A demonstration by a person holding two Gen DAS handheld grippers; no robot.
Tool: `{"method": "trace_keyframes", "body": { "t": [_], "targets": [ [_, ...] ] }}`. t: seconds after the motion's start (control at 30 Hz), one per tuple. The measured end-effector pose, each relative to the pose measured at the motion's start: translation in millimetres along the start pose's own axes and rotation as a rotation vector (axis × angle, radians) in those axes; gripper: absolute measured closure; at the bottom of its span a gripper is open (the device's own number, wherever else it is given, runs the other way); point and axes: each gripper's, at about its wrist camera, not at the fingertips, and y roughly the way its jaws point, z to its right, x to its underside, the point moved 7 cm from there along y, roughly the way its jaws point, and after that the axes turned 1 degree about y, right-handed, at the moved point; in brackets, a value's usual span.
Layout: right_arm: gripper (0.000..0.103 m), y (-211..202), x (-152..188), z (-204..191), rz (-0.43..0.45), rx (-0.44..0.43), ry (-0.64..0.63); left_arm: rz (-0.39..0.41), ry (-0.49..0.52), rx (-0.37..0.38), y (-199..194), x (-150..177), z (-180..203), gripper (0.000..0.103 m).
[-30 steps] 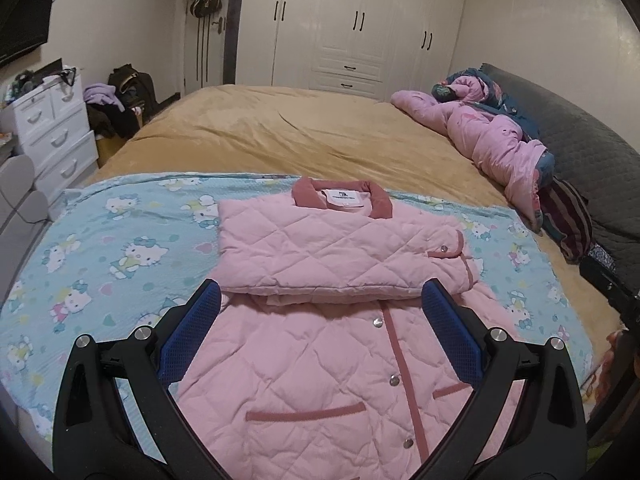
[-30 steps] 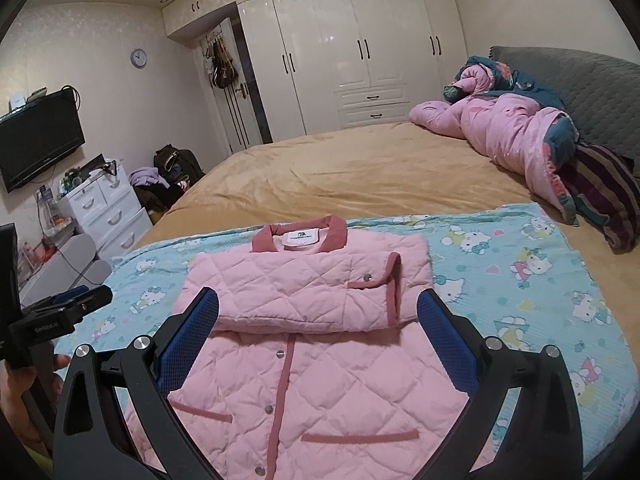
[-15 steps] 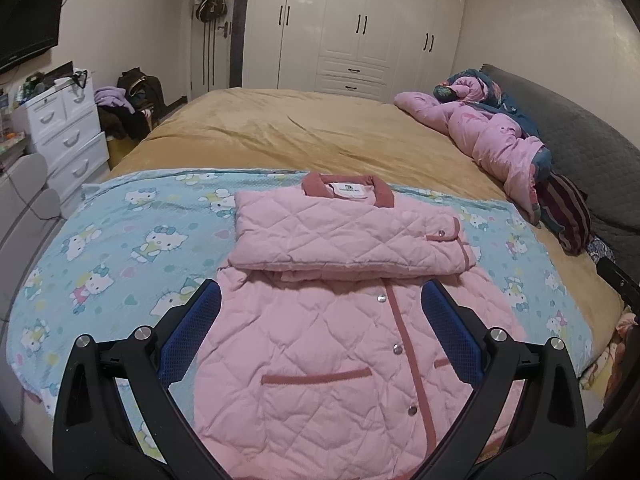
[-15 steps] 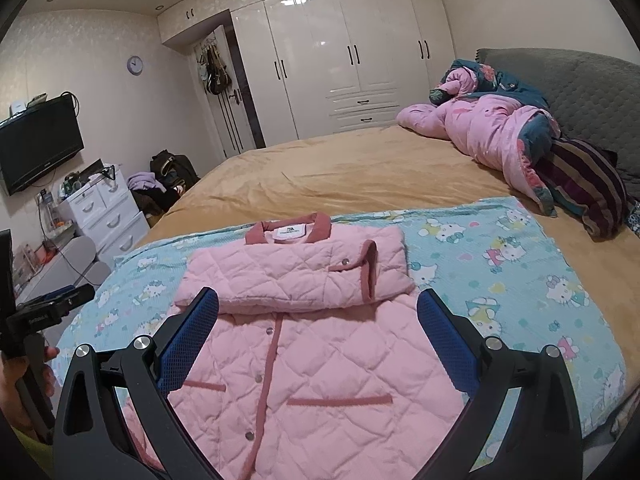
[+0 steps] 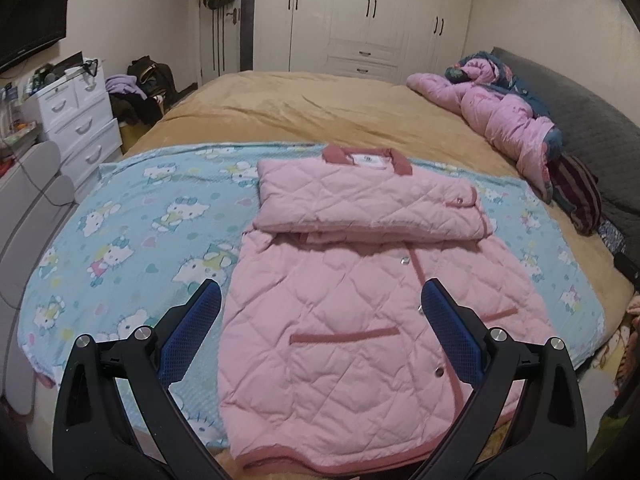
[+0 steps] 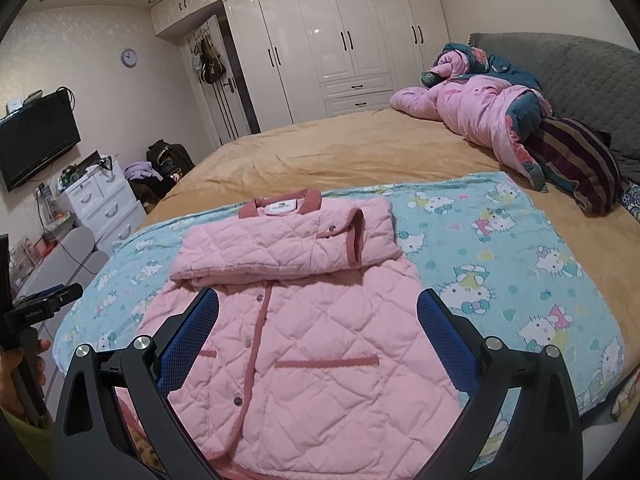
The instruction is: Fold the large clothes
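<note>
Pink quilted jacket [image 5: 360,300] lies flat, front up, on a blue cat-print blanket [image 5: 132,240] spread over the tan-covered bed [image 5: 320,108]. Both sleeves are folded across the chest just below the collar. Left hand-held gripper [image 5: 320,332]: fingers apart, above the hem, holding nothing. Right hand-held gripper [image 6: 318,332]: fingers apart, likewise empty, over the lower jacket front.
</note>
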Motion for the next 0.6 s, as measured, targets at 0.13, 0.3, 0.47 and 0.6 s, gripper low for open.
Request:
{"method": "trace_keyframes", "body": {
  "t": [0.13, 0.3, 0.47, 0.6],
  "targets": [
    [0.004, -1, 10, 8, -0.014, 0.008, 0.001, -0.035, -0.003, -0.019, 7, 16, -7, 0.009],
    [0.004, 2, 23, 18, -0.038, 0.014, 0.007, -0.083, -0.013, -0.028, 15, 37, -16, 0.009],
    [0.004, 4, 36, 27, -0.06, 0.019, 0.007, -0.128, -0.033, -0.048, 19, 57, -33, 0.009],
    [0.004, 7, 45, 33, -0.08, 0.02, 0.012, -0.172, -0.064, -0.065, 25, 76, -49, 0.009]
  ]
}}
